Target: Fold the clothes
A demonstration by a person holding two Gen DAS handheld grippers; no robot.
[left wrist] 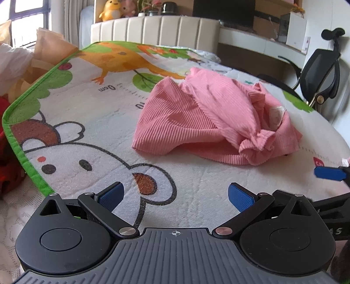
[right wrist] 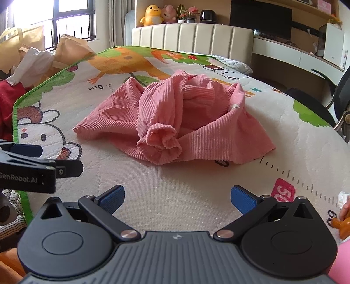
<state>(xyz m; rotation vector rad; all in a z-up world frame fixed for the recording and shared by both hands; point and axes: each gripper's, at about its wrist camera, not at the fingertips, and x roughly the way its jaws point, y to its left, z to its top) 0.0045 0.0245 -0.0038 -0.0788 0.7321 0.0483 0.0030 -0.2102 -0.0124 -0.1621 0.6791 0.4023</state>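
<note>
A: What is the surface, and what stands around it?

B: A cartoon play mat (left wrist: 72, 139) with a green border, printed with a white bear, an orange giraffe and a ruler scale, spread over a bed; behind it a cream padded headboard (right wrist: 192, 36); above that a shelf with a yellow duck plush (right wrist: 152, 15), a pink plush and small potted plants; a window (right wrist: 54, 24) at the far left with paper bags (right wrist: 70, 48) and loose red and white cloth beside the mat; a desk and a black office chair (left wrist: 317, 76) on the right.

A: Where is the garment?

B: The pink ribbed garment (right wrist: 175, 118) lies crumpled in a heap near the middle of the mat, one cuffed sleeve end curled on top toward the cameras; a pale label shows inside it in the left view.

A: And the claws?

B: The left gripper (left wrist: 175, 196) is spread wide, its blue pads (left wrist: 110, 196) well apart, nothing between them, hovering over bare mat short of the garment; the right gripper (right wrist: 177, 197) is likewise spread wide and empty, apart from the cloth; each appears at the edge of the other's view, side by side.
</note>
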